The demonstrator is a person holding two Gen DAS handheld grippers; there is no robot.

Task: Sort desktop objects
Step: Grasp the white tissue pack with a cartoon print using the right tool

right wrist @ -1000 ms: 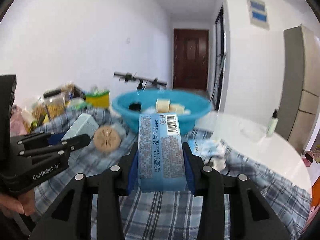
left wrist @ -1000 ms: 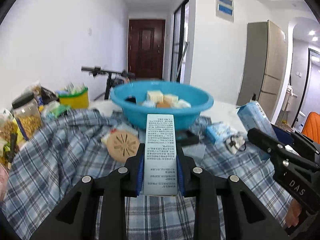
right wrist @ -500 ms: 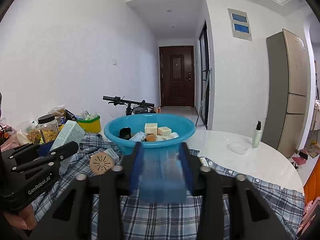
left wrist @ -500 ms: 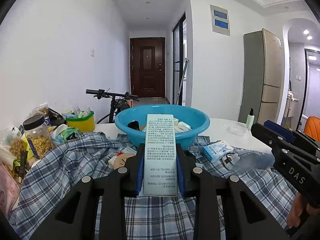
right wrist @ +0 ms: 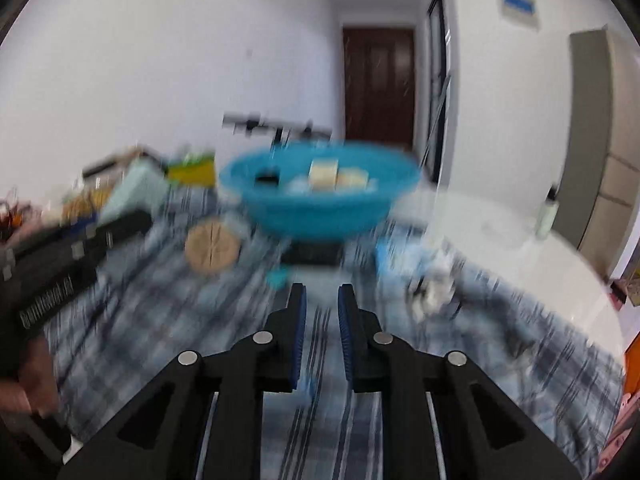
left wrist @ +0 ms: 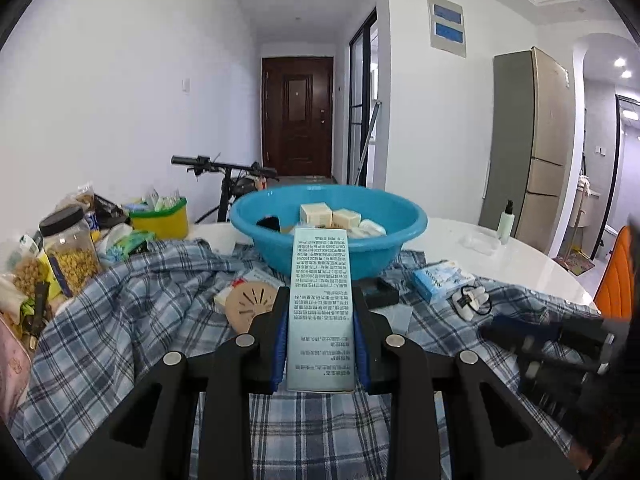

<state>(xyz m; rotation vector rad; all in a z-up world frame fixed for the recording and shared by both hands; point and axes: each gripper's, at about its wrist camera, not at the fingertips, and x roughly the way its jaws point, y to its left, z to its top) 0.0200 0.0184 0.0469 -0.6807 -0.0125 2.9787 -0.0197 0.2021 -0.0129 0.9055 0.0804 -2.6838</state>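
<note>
My left gripper [left wrist: 320, 294] is shut on a pale green box [left wrist: 320, 312] with printed text, held upright above the plaid cloth [left wrist: 140, 312] in front of the blue basin [left wrist: 276, 244]. The basin holds cream blocks [left wrist: 316, 213] and a black item. In the blurred right wrist view, my right gripper [right wrist: 322, 292] is shut with nothing between its fingers, low over the cloth and short of the basin [right wrist: 320, 212]. The left gripper [right wrist: 120, 224] and its box show at that view's left. The right gripper [left wrist: 520, 332] is a blur at the left wrist view's right.
On the cloth lie a tan slotted disc [left wrist: 250, 308], a black box [left wrist: 380, 294], a blue tissue pack [left wrist: 440, 282] and white clips [left wrist: 470, 302]. A jar [left wrist: 72, 256] and a yellow-green tub [left wrist: 160, 220] crowd the left. A spray bottle [left wrist: 506, 224] stands on the white table [left wrist: 520, 264].
The blue box that my right gripper held has left its jaws, which now stand close together, and that gripper has dropped lower. My left gripper still holds its box, slightly farther from the basin.
</note>
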